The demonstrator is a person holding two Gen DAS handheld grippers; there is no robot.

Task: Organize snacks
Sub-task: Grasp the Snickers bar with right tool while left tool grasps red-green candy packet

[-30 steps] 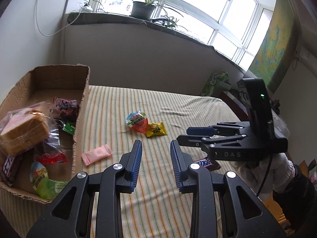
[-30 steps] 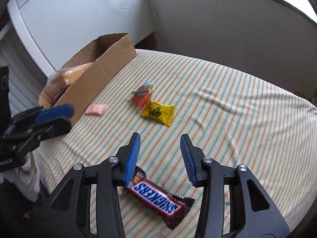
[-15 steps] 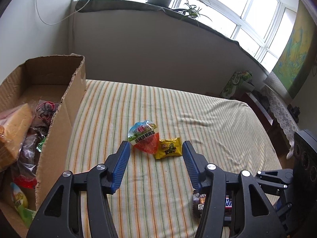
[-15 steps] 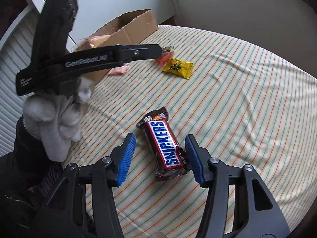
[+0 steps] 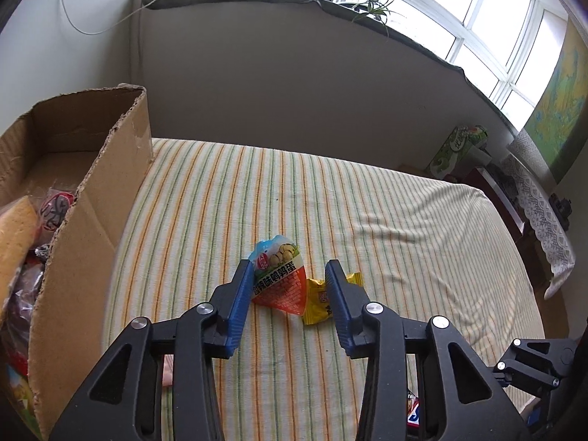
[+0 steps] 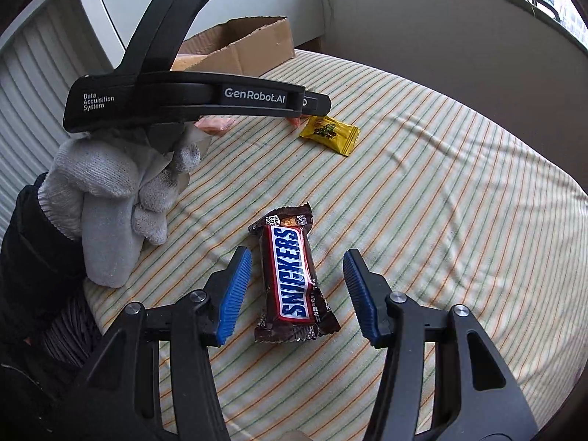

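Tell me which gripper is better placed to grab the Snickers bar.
Right. The right gripper has its open jaws either side of the Snickers bar; the left gripper, jaws just closing, straddles the orange pouch.

"SNICKERS" on chocolate bar (image 6: 294, 275); "GenRobot.AI" on left tongs (image 5: 286, 283)

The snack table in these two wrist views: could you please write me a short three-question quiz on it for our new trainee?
1. True or false: the Snickers bar lies between the open fingers of the right gripper, not yet clamped.
2. Which packet sits between the fingers of the left gripper?
A. the yellow candy packet
B. the orange and blue egg snack packet
C. a pink packet
3. Fill in: the cardboard box already holds ____.

Key:
1. True; gaps show on both sides of the bar.
2. B; the jaws have just been closing round it, and a gap remains on its right.
3. Snacks, among them a bagged sponge cake.
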